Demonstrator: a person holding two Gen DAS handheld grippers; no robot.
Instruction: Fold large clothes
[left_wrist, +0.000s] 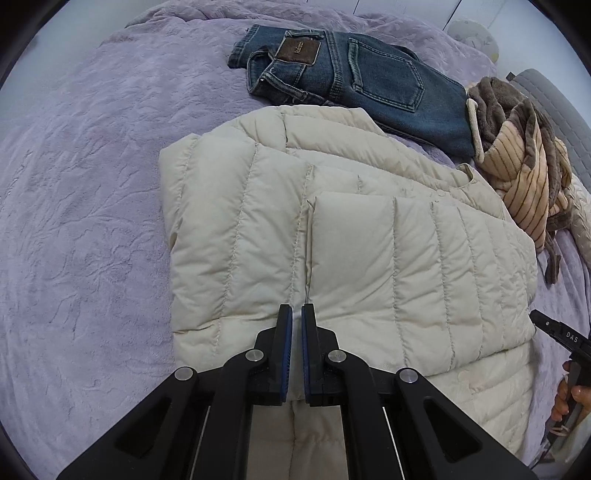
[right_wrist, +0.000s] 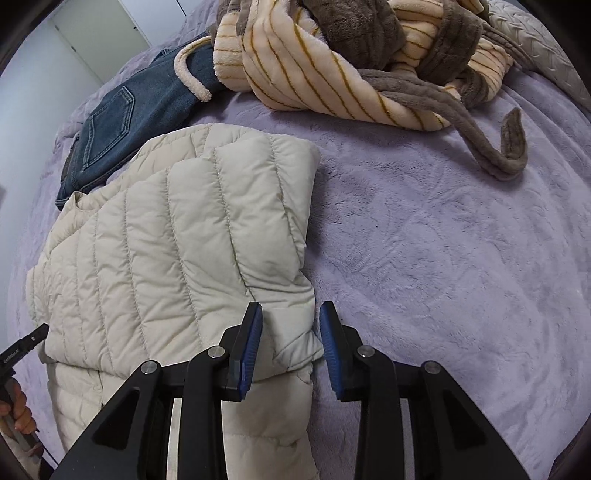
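A cream quilted puffer jacket (left_wrist: 332, 229) lies partly folded on the lilac bed cover, sleeves folded over its body; it also shows in the right wrist view (right_wrist: 177, 251). My left gripper (left_wrist: 296, 314) is nearly closed over the jacket's near folded edge, with cream fabric showing in the narrow gap between its blue pads. My right gripper (right_wrist: 290, 314) is open, its fingers astride the jacket's right near corner. The right gripper's tip shows in the left wrist view (left_wrist: 554, 328), and the left gripper's tip in the right wrist view (right_wrist: 26, 339).
Folded blue jeans (left_wrist: 354, 74) lie beyond the jacket. A striped cream and brown fleece robe (right_wrist: 351, 59) is heaped at the far right, its brown belt (right_wrist: 495, 151) trailing over the lilac bed cover (right_wrist: 461, 258). A grey headboard (left_wrist: 554, 99) edges the bed.
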